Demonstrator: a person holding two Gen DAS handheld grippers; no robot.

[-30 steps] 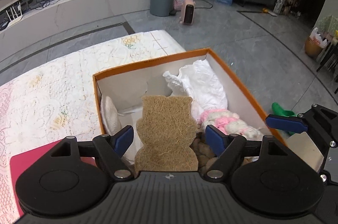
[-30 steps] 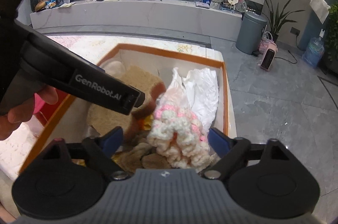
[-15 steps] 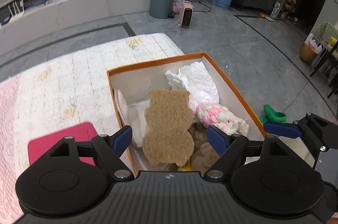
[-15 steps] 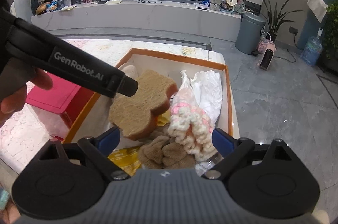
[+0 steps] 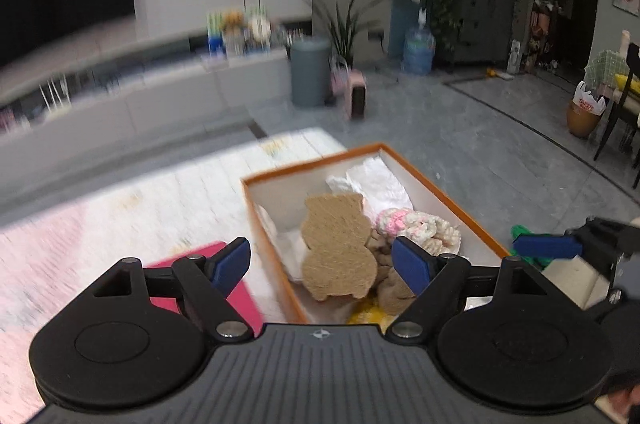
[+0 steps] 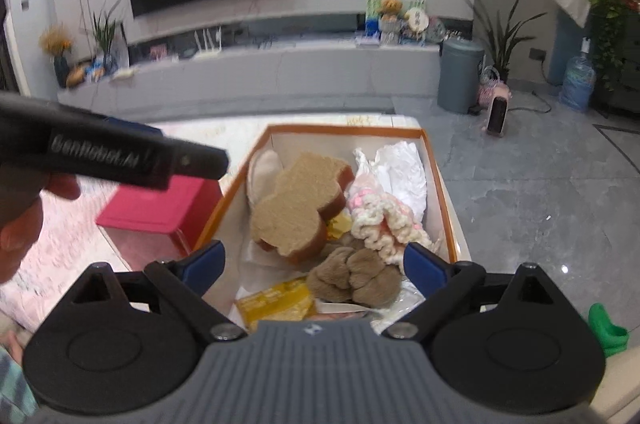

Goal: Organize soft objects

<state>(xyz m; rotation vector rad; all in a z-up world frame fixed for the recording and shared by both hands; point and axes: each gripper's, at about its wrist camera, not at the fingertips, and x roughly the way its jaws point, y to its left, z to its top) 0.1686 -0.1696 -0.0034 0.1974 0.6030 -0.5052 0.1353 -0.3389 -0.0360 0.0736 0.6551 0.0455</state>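
An orange-rimmed white box (image 5: pixel 440 183) (image 6: pixel 436 167) holds soft things: a tan bear-shaped fibre pad (image 5: pixel 336 248) (image 6: pixel 296 207), a pink-and-cream knitted piece (image 5: pixel 416 224) (image 6: pixel 380 216), a brown plush piece (image 6: pixel 356 276), white cloth (image 5: pixel 380 183) (image 6: pixel 400 167) and a yellow packet (image 6: pixel 276 300). My left gripper (image 5: pixel 322 264) is open and empty, above the box's near left side. My right gripper (image 6: pixel 314 264) is open and empty, above the box's near end. The left gripper's body (image 6: pixel 120 151) shows at the left of the right wrist view.
A pink box (image 5: pixel 224 288) (image 6: pixel 160 203) sits left of the orange box on the white patterned table cover (image 5: pixel 120 216). A green object (image 6: pixel 604 328) lies at the right, off the table. Grey floor, a bin (image 6: pixel 460 75) and a low TV bench lie beyond.
Both grippers have pulled back and up from the box. The bear-shaped pad now lies in the box, free of the left gripper. The views now take in more of the room.
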